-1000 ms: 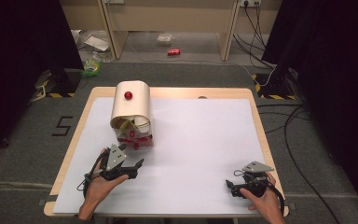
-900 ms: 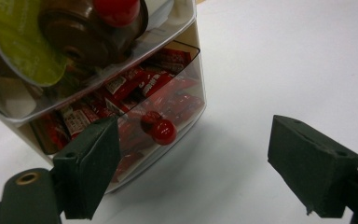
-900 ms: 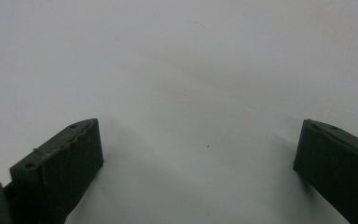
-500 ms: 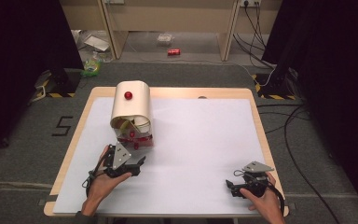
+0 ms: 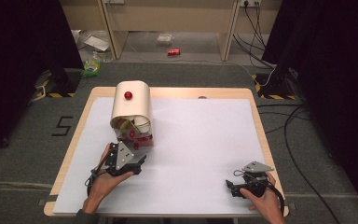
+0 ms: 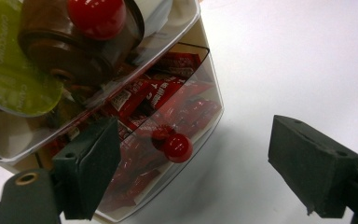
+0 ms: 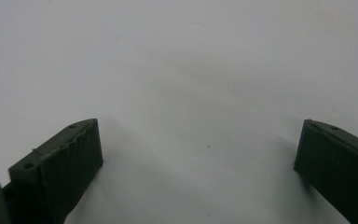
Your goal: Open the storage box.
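Fingers (image 6: 98,172) apart beside drawer knob (image 6: 177,147)

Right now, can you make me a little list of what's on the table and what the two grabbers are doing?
table: white sheet over a wooden top
box: cream container with a red knob on top
lower drawer: clear, red packets inside, small red knob
left gripper: fingers open, just in front of the drawer
right gripper: fingers open, over bare sheet

Bright white table (image 5: 205,140), dark surroundings, soft shadows, slightly blurred close-ups, mild glare
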{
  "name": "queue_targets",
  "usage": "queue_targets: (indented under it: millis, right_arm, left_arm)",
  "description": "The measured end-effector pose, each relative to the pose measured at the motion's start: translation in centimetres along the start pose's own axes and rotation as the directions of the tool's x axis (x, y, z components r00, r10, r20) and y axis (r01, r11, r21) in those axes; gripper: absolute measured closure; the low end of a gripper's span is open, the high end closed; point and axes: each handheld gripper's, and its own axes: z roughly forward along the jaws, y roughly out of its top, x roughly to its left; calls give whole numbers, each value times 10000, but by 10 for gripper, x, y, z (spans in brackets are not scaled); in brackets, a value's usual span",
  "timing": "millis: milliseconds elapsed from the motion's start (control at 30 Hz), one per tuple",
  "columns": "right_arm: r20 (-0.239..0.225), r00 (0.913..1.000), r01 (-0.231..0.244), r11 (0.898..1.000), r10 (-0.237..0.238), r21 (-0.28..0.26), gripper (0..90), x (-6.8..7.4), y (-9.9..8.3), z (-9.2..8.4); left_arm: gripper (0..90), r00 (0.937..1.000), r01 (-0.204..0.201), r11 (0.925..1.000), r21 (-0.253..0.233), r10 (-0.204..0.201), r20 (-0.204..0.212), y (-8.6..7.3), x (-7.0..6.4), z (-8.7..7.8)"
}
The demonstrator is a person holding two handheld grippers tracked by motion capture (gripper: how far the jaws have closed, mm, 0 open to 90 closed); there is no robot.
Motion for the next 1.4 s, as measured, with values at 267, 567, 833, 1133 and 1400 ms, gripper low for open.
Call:
queue_targets:
  millis: [267,567,833,1133,1400]
  right_arm:
    - [4,10000,-1,10000,1,1,10,0,0,0]
    - [4,10000,3,10000,-3,1,10,0,0,0]
    - [5,10000,24,10000,-24,-3,10,0,0,0]
    - [1,10000,4,10000,-4,2,9,0,0,0]
    - [-4,10000,16,10000,-16,2,9,0,0,0]
  left_arm:
    - [165,9960,-885,9958,233,888,-100,6,-5,2]
    - [155,9911,-1330,9905,346,1332,-37,7,-7,4]
    - [184,9774,-2106,9776,-18,2106,200,2,-3,2]
    - [147,9614,-2752,9612,197,2750,124,3,-8,8]
    - [149,9638,-2667,9634,280,2667,47,3,-10,10]
